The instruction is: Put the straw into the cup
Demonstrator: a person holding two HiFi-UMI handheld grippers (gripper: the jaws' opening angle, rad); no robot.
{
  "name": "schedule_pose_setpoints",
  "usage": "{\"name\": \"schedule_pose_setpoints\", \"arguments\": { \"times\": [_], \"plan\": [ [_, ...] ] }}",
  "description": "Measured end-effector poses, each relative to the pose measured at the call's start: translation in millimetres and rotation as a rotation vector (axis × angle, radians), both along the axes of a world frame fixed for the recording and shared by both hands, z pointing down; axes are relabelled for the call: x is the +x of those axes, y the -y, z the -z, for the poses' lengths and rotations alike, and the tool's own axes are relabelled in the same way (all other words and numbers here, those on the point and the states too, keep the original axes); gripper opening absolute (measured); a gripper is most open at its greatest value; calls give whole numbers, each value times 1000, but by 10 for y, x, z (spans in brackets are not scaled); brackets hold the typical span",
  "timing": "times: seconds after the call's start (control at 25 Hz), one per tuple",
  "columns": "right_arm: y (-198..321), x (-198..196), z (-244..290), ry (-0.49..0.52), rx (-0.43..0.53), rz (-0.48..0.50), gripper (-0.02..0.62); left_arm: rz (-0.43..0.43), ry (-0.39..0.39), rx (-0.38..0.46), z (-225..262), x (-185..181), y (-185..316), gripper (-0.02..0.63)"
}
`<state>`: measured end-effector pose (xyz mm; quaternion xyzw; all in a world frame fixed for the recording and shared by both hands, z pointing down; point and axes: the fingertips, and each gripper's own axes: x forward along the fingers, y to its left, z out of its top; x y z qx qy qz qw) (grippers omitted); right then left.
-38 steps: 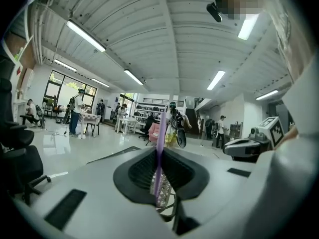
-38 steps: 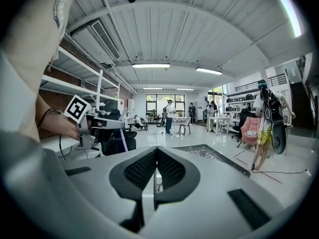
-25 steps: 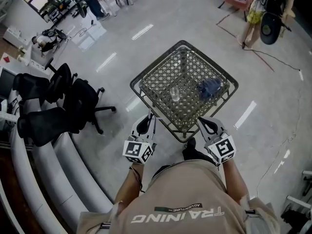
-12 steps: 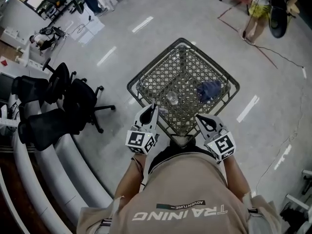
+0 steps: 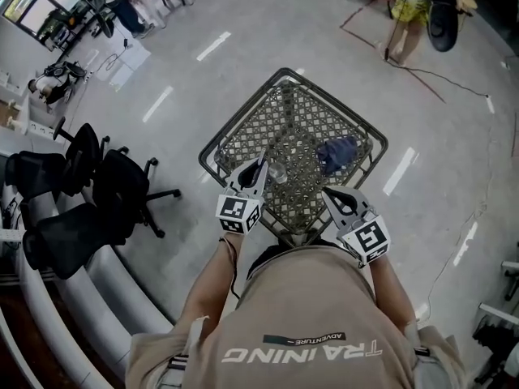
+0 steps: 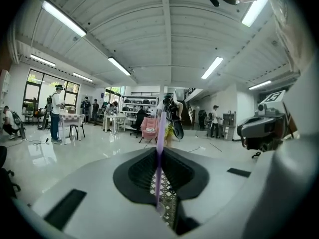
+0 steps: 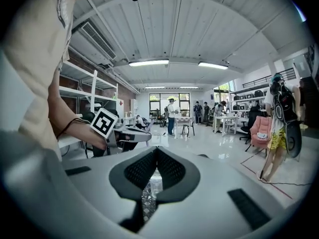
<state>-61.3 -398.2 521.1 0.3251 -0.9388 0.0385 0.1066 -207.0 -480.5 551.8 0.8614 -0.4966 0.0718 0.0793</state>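
Note:
A thin purple straw (image 6: 160, 148) stands upright, pinched between the shut jaws of my left gripper (image 6: 160, 156). In the head view the left gripper (image 5: 255, 171) points at the near left part of the mesh table (image 5: 243, 128), right beside the clear cup (image 5: 278, 173) that stands upright on it. My right gripper (image 5: 332, 198) hovers over the table's near edge, to the right of the cup. Its jaws are shut with nothing between them (image 7: 156, 152). Below them a patch of mesh and a clear glassy shape show.
A crumpled blue cloth (image 5: 336, 154) lies on the table right of the cup. Black office chairs (image 5: 97, 185) stand at the left on the shiny floor. A person (image 5: 405, 10) stands far off at the upper right. Desks and more people fill the room's back.
Both grippers have moved forward over the table's near edge. The left one, with the straw, has come up right beside the cup.

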Motion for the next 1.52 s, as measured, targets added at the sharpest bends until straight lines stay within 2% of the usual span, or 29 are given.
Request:
{"name": "schedule_pose_setpoints", "arguments": {
  "times": [0.28,0.48,0.64,0.8,1.04,1.2,1.36,1.52],
  "plan": [
    [240,103,31,-31,6,-73,17,-54,0,-70,-410,163,360,43],
    [274,194,-20,-39,-3,-110,17,-69,30,-97,-687,187,369,44],
    [348,198,107,-50,3,-115,17,-70,29,-134,-729,146,379,46],
    [402,194,111,-46,-2,-94,17,-72,3,-157,-744,147,350,110],
    [445,159,165,-9,-7,-55,17,-37,-60,-86,-366,79,220,106],
    [532,86,203,48,-14,-24,17,-33,-124,-1,85,-26,66,32],
    [536,-1,312,22,5,-4,17,-54,-81,83,535,-57,-160,17],
    [609,-83,523,24,26,24,17,-35,-45,151,972,-84,-258,15]
  ]
}}
